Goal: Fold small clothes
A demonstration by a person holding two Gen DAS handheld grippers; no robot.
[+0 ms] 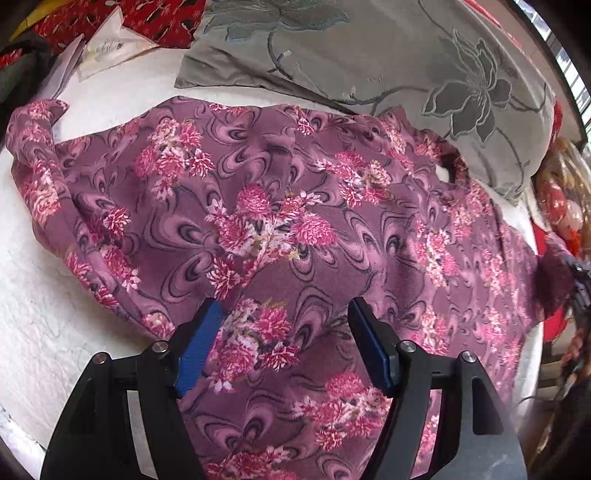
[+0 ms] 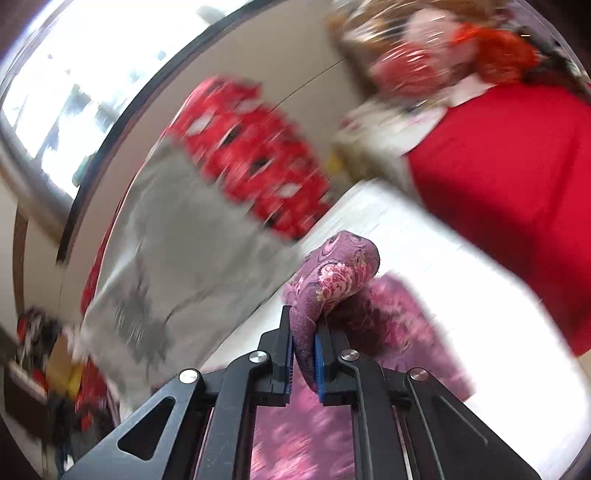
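- Garment [image 1: 295, 221]: small piece of mauve cloth, printed with dark swirls and clusters of pink and white flowers. Spread mostly flat on the white bedcover [image 1: 40, 332], with loose wrinkles across the middle.
- Its far-left corner is rumpled and turned up; a small hole or opening shows near its far-right edge.
- Left gripper [image 1: 286, 314]: hangs above the near part of the garment, blue pads [image 1: 201, 347] well apart, nothing between them.
- Right gripper [image 2: 303, 332]: jaws clamped on a bunched fold of the same mauve cloth [image 2: 332, 277], which bulges out past the fingertips; more of the garment trails below, blurred.
- Surface: white, textured bedcover, bare along the left and near-left of the garment.
- Grey pillow [image 1: 369, 62] with an embroidered dark flower lies just beyond the garment's far edge, touching or overlapping it at the far right.
- Red patterned fabric [image 1: 110, 18] and pale papers [image 1: 110, 48] sit at the far left.
- Right wrist view is heavily smeared: a bright window [image 2: 66, 92], a pale wall, red cloth [image 2: 498, 203] to the right.
- Bed edge curves along the right, clutter beyond it.
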